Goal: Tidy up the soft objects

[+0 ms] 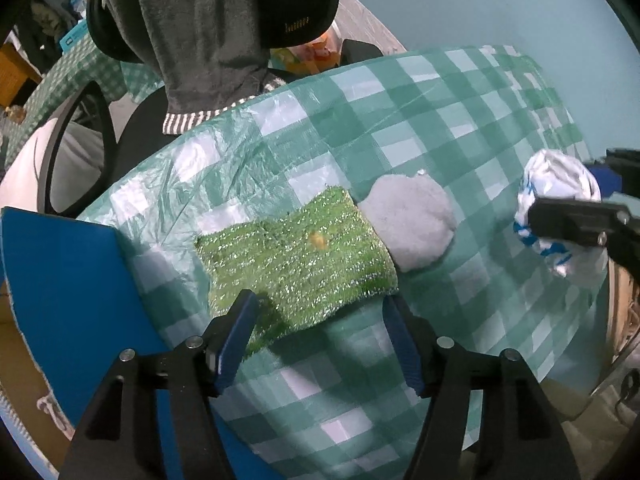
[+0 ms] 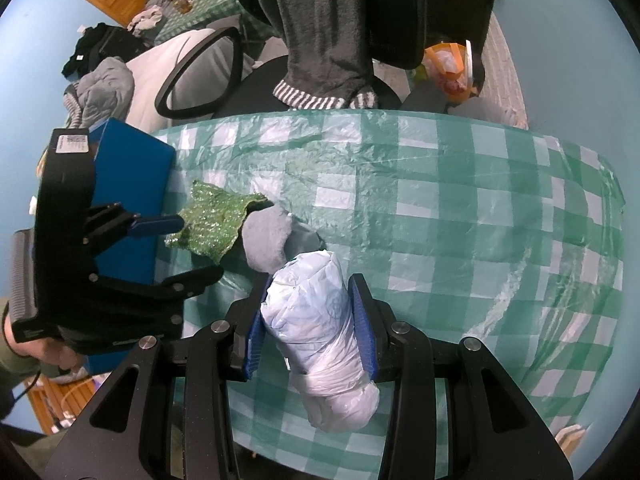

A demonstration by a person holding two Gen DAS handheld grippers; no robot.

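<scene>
Green sponge point(image 1: 296, 264) beneath spread left jaws, right jaws pinching plastic-wrapped bundle point(image 2: 316, 320).

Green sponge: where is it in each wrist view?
Left wrist: green sponge at centre, just ahead of the open left claw.
Right wrist: green sponge at left of centre, beside the left claw.
Shared landmark: grey puff, touching its edge.

On the green-checked plastic tablecloth point(image 1: 420, 112), the glittery green scrubbing cloth point(image 1: 296, 256) touches the blue box point(image 1: 60, 280) leftward and the grey fluffy pad point(image 1: 412, 224) rightward; the crumpled white plastic bundle point(image 1: 560, 200) lies further right.
</scene>
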